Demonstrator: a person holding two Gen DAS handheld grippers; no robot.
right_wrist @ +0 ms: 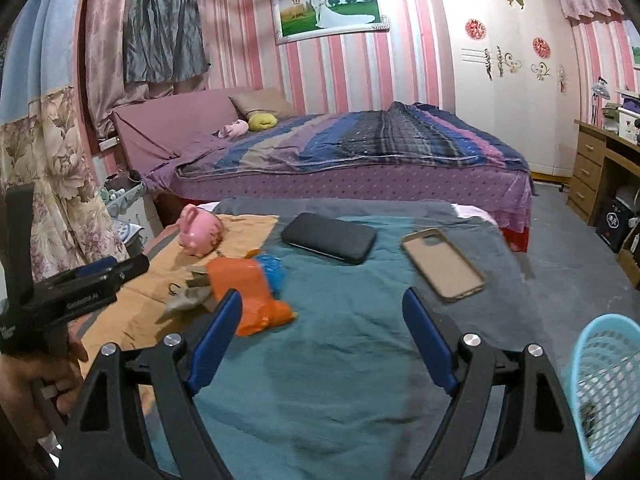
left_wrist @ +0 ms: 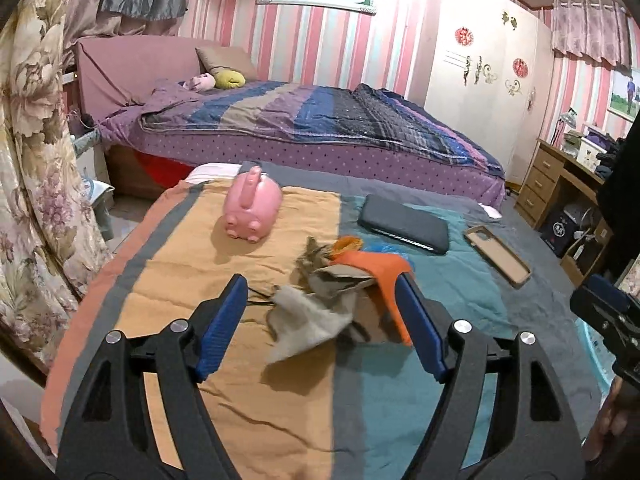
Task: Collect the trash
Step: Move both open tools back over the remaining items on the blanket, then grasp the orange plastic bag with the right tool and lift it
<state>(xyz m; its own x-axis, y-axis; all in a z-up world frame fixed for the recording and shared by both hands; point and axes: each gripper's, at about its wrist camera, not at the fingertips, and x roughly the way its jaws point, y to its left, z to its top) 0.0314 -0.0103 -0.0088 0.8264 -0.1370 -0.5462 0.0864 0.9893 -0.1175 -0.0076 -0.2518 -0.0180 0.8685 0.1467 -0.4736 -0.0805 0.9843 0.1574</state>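
A pile of trash lies on the cloth-covered table (left_wrist: 248, 408): grey-beige crumpled paper (left_wrist: 312, 320), an orange plastic bag (left_wrist: 380, 268) and a blue wrapper (left_wrist: 384, 249). My left gripper (left_wrist: 320, 300) is open, its blue pads either side of the paper just above the table. In the right wrist view the orange bag (right_wrist: 248, 292), blue wrapper (right_wrist: 270, 270) and paper (right_wrist: 184, 300) lie left of centre. My right gripper (right_wrist: 322, 312) is open and empty over the teal cloth, right of the trash. A light blue mesh basket (right_wrist: 608, 392) stands at the table's right.
A pink piggy bank (left_wrist: 250, 208), a black case (left_wrist: 404, 224) and a tan phone case (left_wrist: 498, 256) lie on the table. A bed (left_wrist: 320, 128) stands behind, a wardrobe (left_wrist: 480, 92) and a wooden desk (left_wrist: 560, 180) to the right, curtains (left_wrist: 36, 160) to the left.
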